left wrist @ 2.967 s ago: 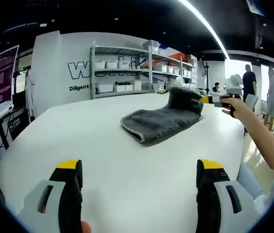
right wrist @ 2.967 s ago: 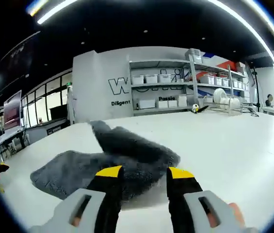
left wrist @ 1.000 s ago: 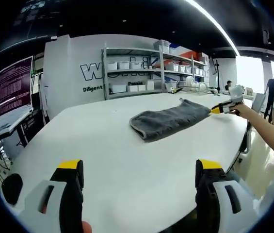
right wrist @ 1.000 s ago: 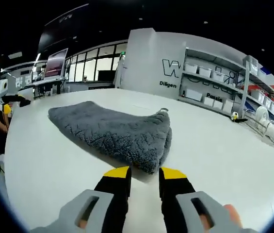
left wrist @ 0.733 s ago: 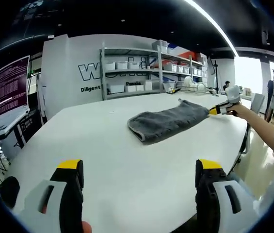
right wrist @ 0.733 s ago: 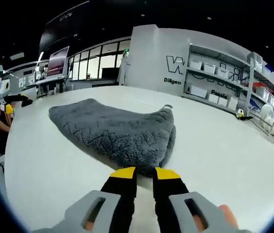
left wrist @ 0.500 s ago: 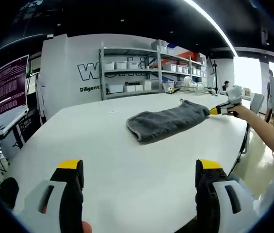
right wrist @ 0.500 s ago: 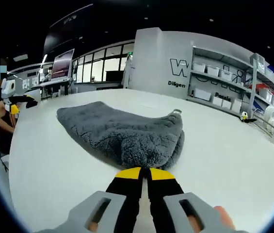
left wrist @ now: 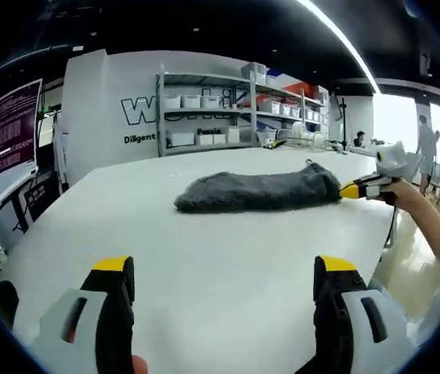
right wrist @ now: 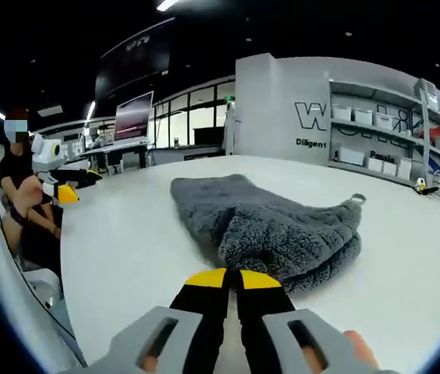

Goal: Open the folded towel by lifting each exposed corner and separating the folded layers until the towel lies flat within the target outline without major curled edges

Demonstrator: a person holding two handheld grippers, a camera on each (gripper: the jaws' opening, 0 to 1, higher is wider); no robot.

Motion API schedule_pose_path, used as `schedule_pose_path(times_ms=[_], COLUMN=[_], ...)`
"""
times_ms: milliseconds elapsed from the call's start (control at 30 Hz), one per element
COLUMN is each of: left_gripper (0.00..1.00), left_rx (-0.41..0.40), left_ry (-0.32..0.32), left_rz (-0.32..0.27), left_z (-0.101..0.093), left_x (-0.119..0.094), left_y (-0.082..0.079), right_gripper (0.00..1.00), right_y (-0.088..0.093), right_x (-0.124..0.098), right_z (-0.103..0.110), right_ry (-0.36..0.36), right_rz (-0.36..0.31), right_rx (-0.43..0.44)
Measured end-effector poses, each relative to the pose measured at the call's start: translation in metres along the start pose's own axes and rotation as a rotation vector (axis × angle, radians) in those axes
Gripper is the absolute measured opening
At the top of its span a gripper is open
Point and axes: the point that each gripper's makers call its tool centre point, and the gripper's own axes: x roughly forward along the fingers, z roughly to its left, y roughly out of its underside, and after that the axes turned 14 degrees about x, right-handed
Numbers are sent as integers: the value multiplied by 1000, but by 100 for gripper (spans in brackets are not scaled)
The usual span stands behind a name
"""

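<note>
A big lab or workshop room is shown. A very large white table is seen in the middle. Behind the table, metal shelves are set against a white wall, and they are filled with white boxes and some red ones. Big dark letters are painted on the wall beside the shelves. To the left of the table, a screen full of small text is seen, and more desks with a screen are placed by a row of windows. Long strip lights are hung from the dark ceiling above the table.
</note>
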Motion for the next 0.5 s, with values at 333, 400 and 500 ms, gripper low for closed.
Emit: schedule_pose_path(times_ms=[333, 400, 500], left_gripper=[94, 94, 94], left_rx=[-16, -20, -28], left_ry=[-14, -24, -38], left_rz=[-5, -6, -4], left_z=[8, 12, 19], left_x=[-5, -8, -14], left_y=[3, 4, 7], right_gripper=[1, 1, 1], right_y=[2, 5, 7], right_x=[55, 70, 92], right_z=[99, 120, 151], right_ry=[-126, -152, -195], right_rz=[15, 25, 41], right_rx=[-27, -33, -42])
